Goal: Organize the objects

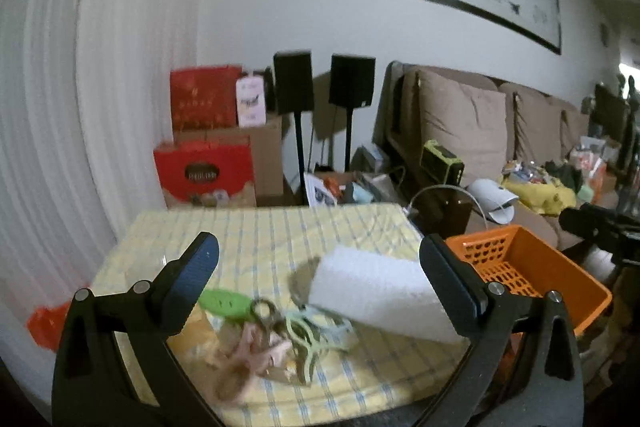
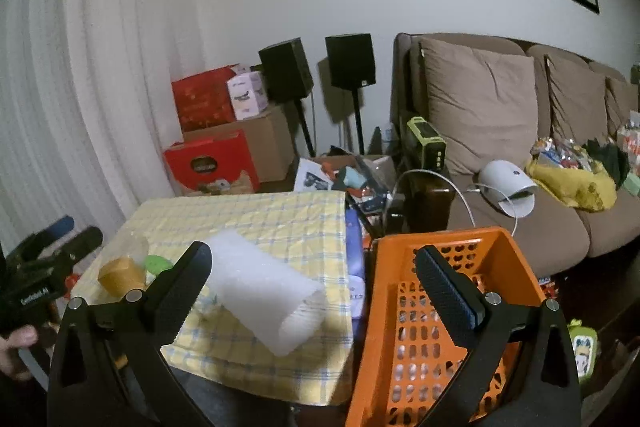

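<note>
A white foam block lies on the yellow checked tablecloth, just inside my left gripper's right finger. My left gripper is open and holds nothing. Below it lies a blurred heap: a green oval piece, pink clips and pale green clips. In the right wrist view my right gripper is open and empty, straddling the foam block and the orange basket. The left gripper shows at the far left, held by a hand.
The orange basket sits off the table's right edge. An amber cup stands at the table's left. Behind are red boxes, two speakers on stands and a cluttered brown sofa.
</note>
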{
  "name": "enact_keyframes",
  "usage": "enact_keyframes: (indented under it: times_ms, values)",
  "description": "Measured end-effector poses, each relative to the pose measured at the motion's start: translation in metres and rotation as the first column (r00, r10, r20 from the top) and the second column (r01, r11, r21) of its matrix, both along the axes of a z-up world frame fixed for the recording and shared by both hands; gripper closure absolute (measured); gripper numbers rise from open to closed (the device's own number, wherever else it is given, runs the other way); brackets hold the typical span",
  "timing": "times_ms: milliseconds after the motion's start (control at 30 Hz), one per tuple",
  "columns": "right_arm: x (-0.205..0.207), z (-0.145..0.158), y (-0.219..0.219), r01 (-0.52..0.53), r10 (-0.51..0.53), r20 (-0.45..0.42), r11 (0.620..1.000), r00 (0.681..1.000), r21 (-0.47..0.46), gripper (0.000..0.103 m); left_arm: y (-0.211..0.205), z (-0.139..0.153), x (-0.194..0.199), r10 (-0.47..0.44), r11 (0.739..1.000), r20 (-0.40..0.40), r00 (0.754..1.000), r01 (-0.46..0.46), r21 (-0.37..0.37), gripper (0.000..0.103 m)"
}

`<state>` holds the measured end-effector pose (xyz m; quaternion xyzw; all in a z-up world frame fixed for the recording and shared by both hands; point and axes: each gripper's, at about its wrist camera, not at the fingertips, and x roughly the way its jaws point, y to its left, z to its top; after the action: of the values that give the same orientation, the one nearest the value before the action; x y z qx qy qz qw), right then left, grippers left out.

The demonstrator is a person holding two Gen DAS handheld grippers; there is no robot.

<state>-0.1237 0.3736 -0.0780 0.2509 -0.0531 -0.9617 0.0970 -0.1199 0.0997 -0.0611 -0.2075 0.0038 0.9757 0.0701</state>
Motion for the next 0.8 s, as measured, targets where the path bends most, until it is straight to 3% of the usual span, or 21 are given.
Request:
enact_keyframes:
  times_ms: [167, 300, 367, 567, 800]
  values:
    - [-0.004, -0.005, 0.001, 0.01, -0.01, 0.023, 1.0, 1.0, 0.002, 0.0, 0.014, 0.006, 0.001, -0.005, 1.0, -0.012, 1.0, 0.005, 0.008, 0.002]
    - [-0.008, -0.01, 0.002, 0.079, -0.081, 0.028, 0.994, 0.996, 0.069, 0.0, 0.027, 0.002, 0.001, -0.102, 0.994, 0.047, 0.994, 0.1, 0.04, 0.002]
    - [-0.01, -0.013, 0.006, 0.097, -0.101, 0.039, 0.992, 0.994, 0.083, 0.0, 0.036, 0.001, 0.004, -0.127, 0.992, 0.038, 0.991, 0.126, 0.007, 0.002]
    - [-0.016, -0.019, 0.024, 0.102, -0.102, 0.077, 0.995, 0.992, 0.008, 0.0, 0.056, 0.001, 0.007, -0.136, 0.983, 0.012, 0.991, 0.137, -0.12, 0.002]
    - [-0.021, -0.023, 0.032, 0.116, -0.116, 0.114, 0.993, 0.987, 0.002, 0.0, 0.054, 0.007, -0.002, -0.141, 0.99, 0.05, 0.989, 0.142, -0.02, 0.002]
